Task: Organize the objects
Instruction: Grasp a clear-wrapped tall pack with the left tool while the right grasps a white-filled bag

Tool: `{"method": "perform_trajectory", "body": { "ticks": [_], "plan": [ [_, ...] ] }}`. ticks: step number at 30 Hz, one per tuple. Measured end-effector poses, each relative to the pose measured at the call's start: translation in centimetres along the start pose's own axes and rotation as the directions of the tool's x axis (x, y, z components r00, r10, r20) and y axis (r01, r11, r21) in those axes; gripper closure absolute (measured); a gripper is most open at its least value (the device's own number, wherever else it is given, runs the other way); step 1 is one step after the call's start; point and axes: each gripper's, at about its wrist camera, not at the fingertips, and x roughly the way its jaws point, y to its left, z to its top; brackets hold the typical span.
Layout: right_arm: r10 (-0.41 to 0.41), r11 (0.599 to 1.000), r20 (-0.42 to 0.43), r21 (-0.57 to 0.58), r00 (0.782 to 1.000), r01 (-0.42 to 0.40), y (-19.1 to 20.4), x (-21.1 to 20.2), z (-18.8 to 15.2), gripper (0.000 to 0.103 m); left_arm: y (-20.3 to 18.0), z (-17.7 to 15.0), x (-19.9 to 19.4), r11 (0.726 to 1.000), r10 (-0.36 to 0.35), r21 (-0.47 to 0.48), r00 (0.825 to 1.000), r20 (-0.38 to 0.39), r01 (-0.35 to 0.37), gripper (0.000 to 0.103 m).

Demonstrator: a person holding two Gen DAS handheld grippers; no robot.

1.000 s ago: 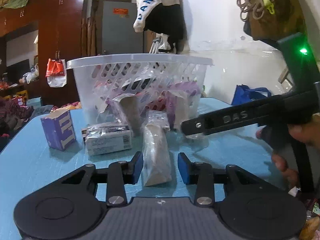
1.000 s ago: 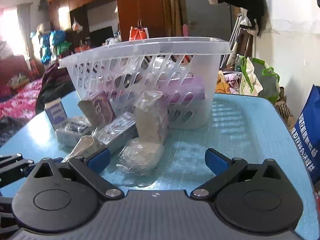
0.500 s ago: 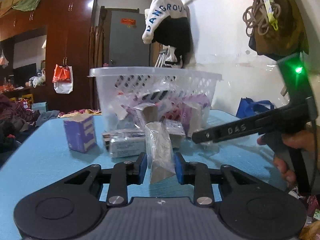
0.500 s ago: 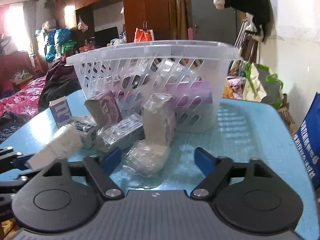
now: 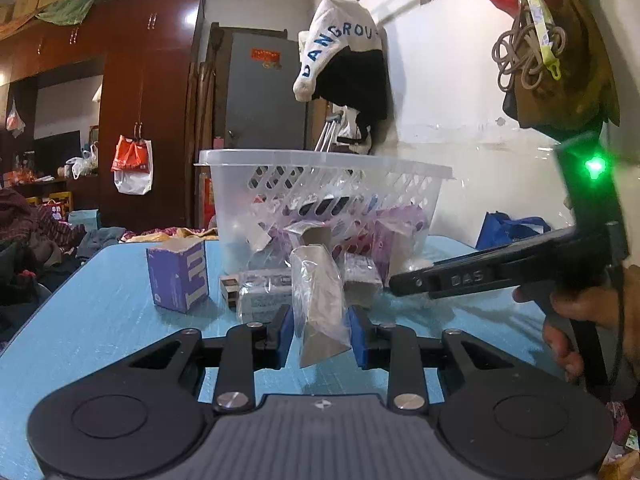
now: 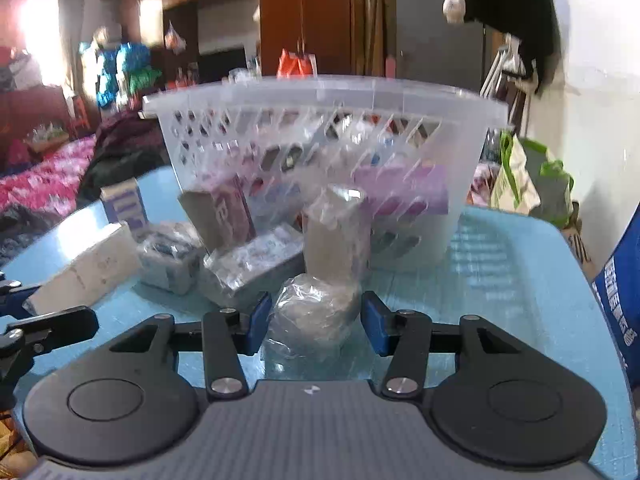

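My left gripper (image 5: pixel 319 334) is shut on a plastic-wrapped box (image 5: pixel 318 300), held just above the blue table (image 5: pixel 100 320). In the right wrist view that box (image 6: pixel 86 268) shows at the left. My right gripper (image 6: pixel 314 322) is open, its blue pads on either side of a round plastic-wrapped packet (image 6: pixel 314 316) on the table; the pads do not touch it. A white slotted basket (image 6: pixel 320 96) holding several packages stands behind. Wrapped boxes (image 6: pixel 252 264) and a purple carton (image 5: pixel 176 274) lie in front of it.
A tall wrapped box (image 6: pixel 334 236) stands upright just behind the round packet. The right gripper's black arm and the person's hand (image 5: pixel 580 304) are at the right of the left wrist view. A blue bag (image 6: pixel 620 296) hangs off the table's right edge.
My left gripper closed on the wrapped box and lifted it. My right gripper moved forward around the round packet and its jaws narrowed.
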Motion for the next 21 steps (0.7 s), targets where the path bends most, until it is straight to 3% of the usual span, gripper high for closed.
{"method": "perform_trajectory", "body": {
  "ticks": [12,15,18,21],
  "plan": [
    [0.018,1.0,0.164,0.017,0.986,-0.021,-0.1,-2.9,0.5,0.051,0.1,1.5,-0.6,1.0,-0.026,-0.012,0.997,0.069,0.027,0.069],
    [0.07,0.996,0.235,0.036,0.97,-0.081,0.1,-5.0,3.2,0.05,0.3,4.8,-0.7,1.0,-0.001,-0.027,0.991,0.13,0.005,0.069],
    [0.003,1.0,0.331,-0.03,0.944,0.008,0.8,-6.3,7.6,0.05,0.9,9.8,1.2,0.997,-0.018,-0.074,0.99,0.141,0.028,0.069],
    [-0.024,0.998,0.337,-0.049,0.941,0.043,-0.2,-4.8,12.3,0.05,0.8,14.0,4.2,0.998,-0.005,-0.067,0.992,0.125,0.014,0.069]
  ]
}}
